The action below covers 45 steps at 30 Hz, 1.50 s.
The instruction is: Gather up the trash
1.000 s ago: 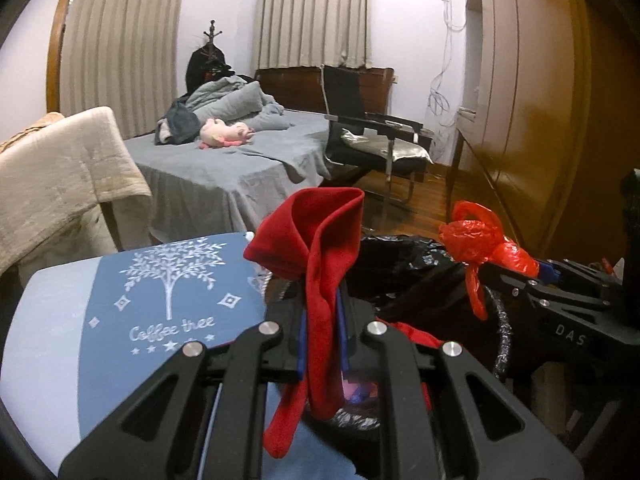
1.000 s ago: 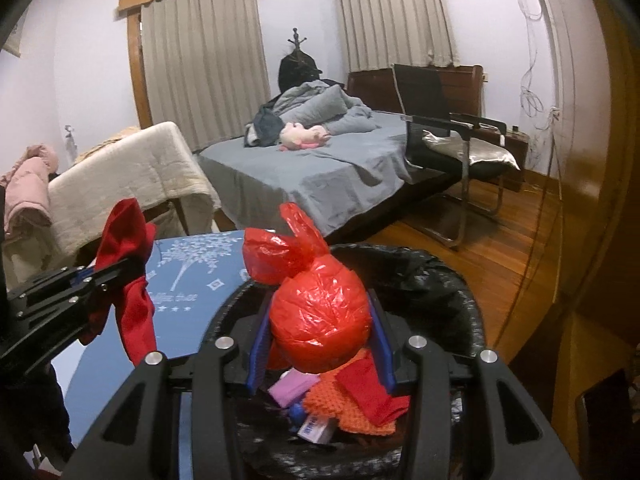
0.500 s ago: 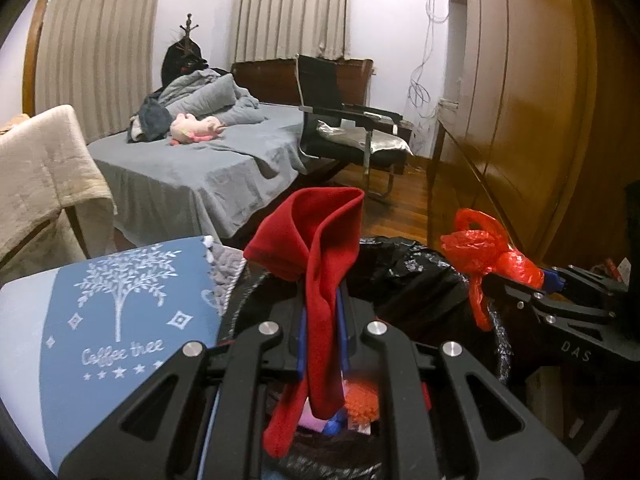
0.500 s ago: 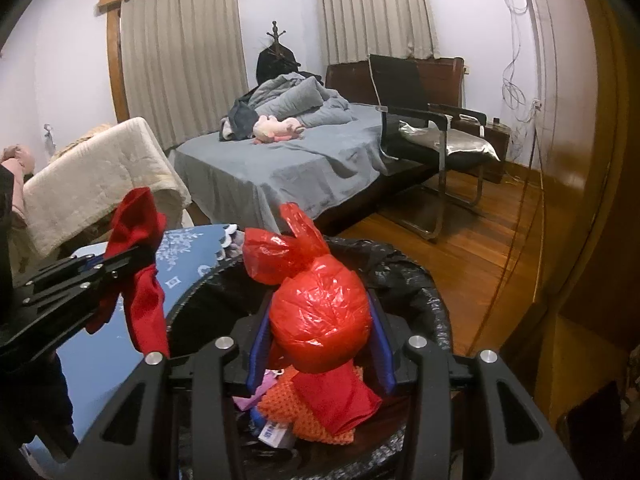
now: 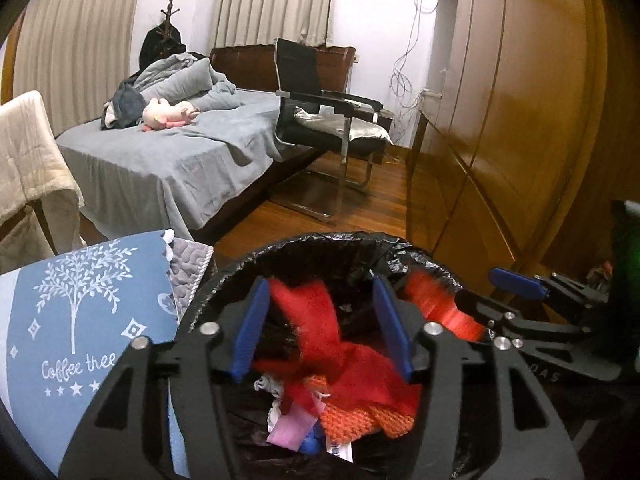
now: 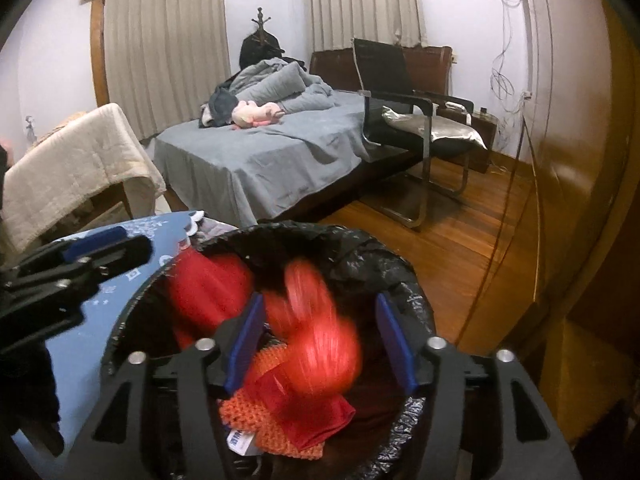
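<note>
Jaws on both grippers have just been opening and are standing well apart over the black-lined bin point(image 5: 320, 240). The left gripper point(image 5: 322, 322) is gripping nothing; the red cloth point(image 5: 308, 312) is blurring between its pads. The right gripper point(image 6: 320, 336) is likewise clear of the blurred red bag point(image 6: 320, 344), inside the bin.

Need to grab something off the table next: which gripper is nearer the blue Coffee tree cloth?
Left. The left gripper, open over the bin, sits right beside the cloth. The right gripper, also open, is over the bin's far side.
</note>
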Available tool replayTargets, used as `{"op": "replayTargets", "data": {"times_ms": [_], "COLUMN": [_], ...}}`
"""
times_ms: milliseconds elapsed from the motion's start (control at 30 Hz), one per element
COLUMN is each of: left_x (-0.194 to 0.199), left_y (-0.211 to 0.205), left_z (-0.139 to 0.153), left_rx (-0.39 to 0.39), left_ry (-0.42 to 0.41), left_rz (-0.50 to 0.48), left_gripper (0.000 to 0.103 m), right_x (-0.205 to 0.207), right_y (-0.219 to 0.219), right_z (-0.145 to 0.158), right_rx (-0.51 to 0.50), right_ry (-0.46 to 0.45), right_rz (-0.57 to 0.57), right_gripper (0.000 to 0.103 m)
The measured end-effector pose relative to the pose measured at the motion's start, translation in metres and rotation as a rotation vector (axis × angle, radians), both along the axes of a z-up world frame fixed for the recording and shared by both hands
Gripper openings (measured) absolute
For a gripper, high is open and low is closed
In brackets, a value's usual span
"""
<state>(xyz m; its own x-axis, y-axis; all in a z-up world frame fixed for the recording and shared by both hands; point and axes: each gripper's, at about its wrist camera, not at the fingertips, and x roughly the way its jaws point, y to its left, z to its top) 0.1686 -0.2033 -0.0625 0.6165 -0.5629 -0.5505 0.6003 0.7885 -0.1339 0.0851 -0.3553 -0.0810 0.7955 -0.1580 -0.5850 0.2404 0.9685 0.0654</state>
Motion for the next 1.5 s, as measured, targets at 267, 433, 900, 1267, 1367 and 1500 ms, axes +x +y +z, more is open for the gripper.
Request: {"op": "replayTargets", "data": {"times_ms": [267, 433, 900, 1267, 1367, 1500], "left_x": [-0.007, -0.016, -0.05, -0.084, -0.09, -0.098], "left_y": [0.027, 0.052, 0.11, 0.137, 0.141, 0.146], "left_z": [0.015, 0.024, 0.064, 0.085, 0.087, 0.091], "left_rx": [0.007, 0.039, 0.054, 0.05, 0.053, 0.05], "left_ry": [-0.037, -0.052, -0.108, -0.125, -0.125, -0.131], "left_rz": [0.06, 0.117, 0.245, 0.288, 0.295, 0.305], "left_gripper": [0.085, 0.092, 0.096, 0.098, 0.098, 0.098], "right_x": [-0.009, -0.015, -0.038, -0.048, -0.05, -0.055], "right_y": [0.006, 0.016, 0.068, 0.101, 0.109, 0.117], "right_z": [0.005, 0.017, 0.076, 0.104, 0.107, 0.11], "right_rx": [-0.005, 0.02, 0.036, 0.032, 0.028, 0.024], "right_ry": [-0.013, -0.014, -0.056, -0.081, -0.085, -0.089], "right_rz": [-0.009, 0.016, 0.114, 0.178, 0.193, 0.207], "right_gripper": [0.097, 0.097, 0.097, 0.097, 0.097, 0.097]}}
